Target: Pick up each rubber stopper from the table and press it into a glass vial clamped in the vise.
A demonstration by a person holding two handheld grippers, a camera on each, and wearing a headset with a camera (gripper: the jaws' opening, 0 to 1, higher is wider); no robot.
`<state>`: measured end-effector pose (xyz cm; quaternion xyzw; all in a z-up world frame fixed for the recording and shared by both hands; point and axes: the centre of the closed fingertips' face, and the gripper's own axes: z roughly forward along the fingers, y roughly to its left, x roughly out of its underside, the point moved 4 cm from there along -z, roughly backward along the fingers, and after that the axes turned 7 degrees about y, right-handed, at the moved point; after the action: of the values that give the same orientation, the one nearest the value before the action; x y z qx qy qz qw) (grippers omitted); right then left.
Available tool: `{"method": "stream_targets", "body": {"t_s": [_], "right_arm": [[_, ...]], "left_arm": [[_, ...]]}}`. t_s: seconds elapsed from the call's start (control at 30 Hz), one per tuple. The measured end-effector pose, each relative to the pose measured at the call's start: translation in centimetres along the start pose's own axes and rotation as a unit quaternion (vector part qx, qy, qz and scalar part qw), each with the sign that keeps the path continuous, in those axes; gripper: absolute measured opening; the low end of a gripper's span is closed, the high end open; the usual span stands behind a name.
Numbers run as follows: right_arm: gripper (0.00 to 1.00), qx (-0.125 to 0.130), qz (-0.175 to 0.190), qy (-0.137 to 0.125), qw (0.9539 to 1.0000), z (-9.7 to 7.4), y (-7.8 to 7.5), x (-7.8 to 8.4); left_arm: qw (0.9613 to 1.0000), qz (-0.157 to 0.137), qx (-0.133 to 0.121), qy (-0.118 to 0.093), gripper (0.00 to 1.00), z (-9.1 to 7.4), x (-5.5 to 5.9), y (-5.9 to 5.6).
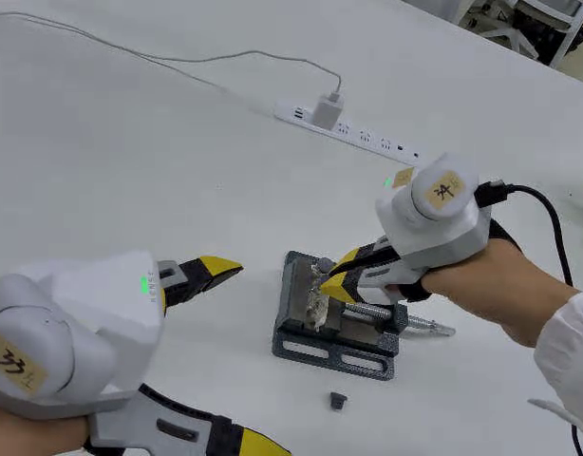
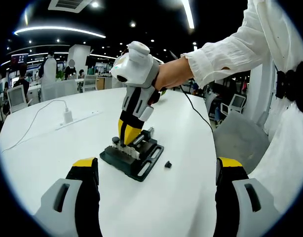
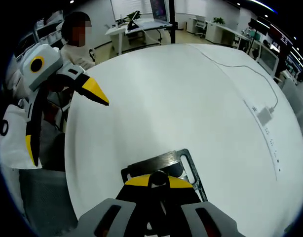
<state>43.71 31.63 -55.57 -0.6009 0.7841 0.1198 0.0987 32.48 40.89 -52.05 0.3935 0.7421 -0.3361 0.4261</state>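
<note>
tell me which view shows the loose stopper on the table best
The head view: the loose stopper lies unobstructed just clear of the vise, shape readable. The left gripper view shows it smaller, right of the vise. The right gripper view faces the vise.

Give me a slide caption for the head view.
Right tongs hold a stopper at the vise; open left tongs hover; a spare stopper lies on the table.

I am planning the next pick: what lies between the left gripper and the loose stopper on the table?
Nothing; the head view shows bare table between the left gripper and the loose stopper.
</note>
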Motion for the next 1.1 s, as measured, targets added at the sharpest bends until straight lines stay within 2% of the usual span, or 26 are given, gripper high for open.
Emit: {"method": "stream_targets", "body": {"t_s": [0.3, 0.53, 0.67, 0.8, 1.1], "right_arm": [[0.05, 0.013, -0.019, 0.021, 0.9995, 0.16, 0.10, -0.24], [0.05, 0.017, -0.019, 0.036, 0.9990, 0.35, 0.09, -0.42], [0.05, 0.014, -0.009, 0.031, 0.9994, 0.33, 0.05, -0.31], [0.07, 0.017, -0.017, 0.032, 0.9992, 0.32, 0.12, -0.32], [0.07, 0.009, -0.007, 0.015, 0.9998, 0.24, 0.10, -0.09]], "left_arm": [[1.0000, -0.001, 0.002, 0.001, 0.98, 0.12, 0.03, -0.01], [1.0000, 0.000, 0.003, -0.002, 0.98, 0.25, -0.17, -0.03], [1.0000, 0.001, 0.005, -0.003, 0.98, 0.36, -0.32, -0.13], [1.0000, 0.003, 0.006, -0.001, 0.98, 0.35, -0.33, -0.21], [1.0000, 0.005, 0.002, 0.002, 0.98, 0.00, -0.31, -0.14]]}}
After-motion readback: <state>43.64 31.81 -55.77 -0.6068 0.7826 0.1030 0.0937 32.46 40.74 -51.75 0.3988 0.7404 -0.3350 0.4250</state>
